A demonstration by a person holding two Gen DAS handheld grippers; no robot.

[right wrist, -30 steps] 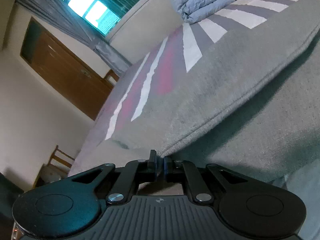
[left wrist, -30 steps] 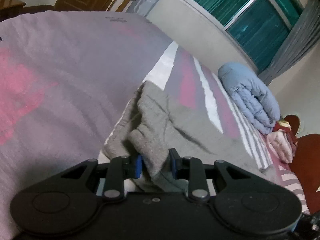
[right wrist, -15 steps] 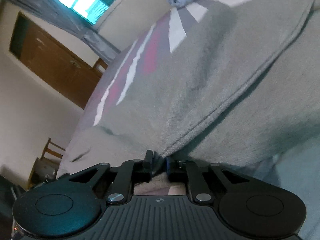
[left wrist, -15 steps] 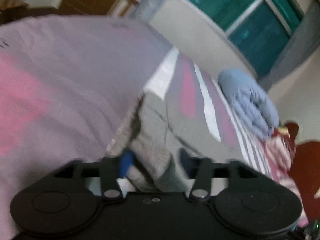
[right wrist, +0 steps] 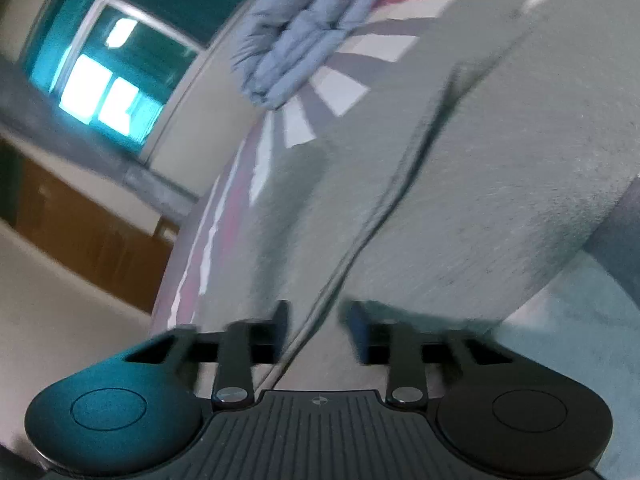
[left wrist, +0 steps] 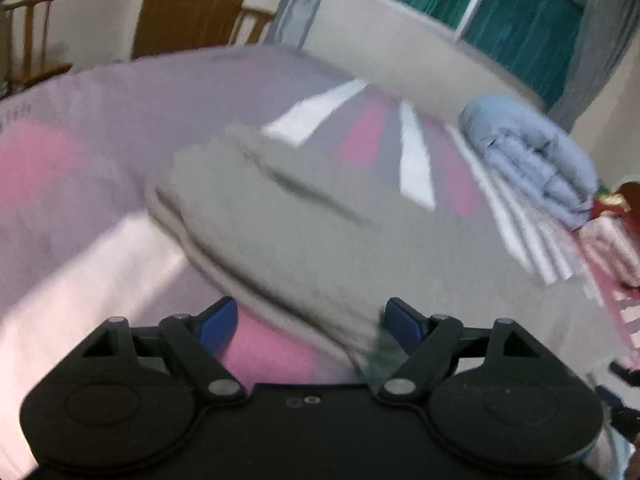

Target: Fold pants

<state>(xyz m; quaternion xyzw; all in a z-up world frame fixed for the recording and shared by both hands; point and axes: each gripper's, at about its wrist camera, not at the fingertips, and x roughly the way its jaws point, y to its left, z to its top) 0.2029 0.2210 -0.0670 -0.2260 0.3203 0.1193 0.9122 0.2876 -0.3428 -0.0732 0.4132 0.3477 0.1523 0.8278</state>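
Observation:
Grey sweatpants (left wrist: 304,224) lie folded over on the bed's pink, grey and white striped sheet (left wrist: 72,184). My left gripper (left wrist: 310,320) is open, its blue-padded fingers wide apart, with the pants' near folded edge lying between them. My right gripper (right wrist: 318,328) is open too, and a seam of the grey pants (right wrist: 460,184) runs between its fingers. Both views are blurred by motion.
A rolled blue quilt (left wrist: 532,160) lies at the far side of the bed, also in the right wrist view (right wrist: 304,28). Pink bedding (left wrist: 608,248) sits beside it. Wooden chairs (left wrist: 28,48), a door and a window stand beyond the bed.
Both grippers were shut on the grey pants and have opened, letting the cloth go. The pants now lie flatter, folded over on the bed. Both cameras have shifted.

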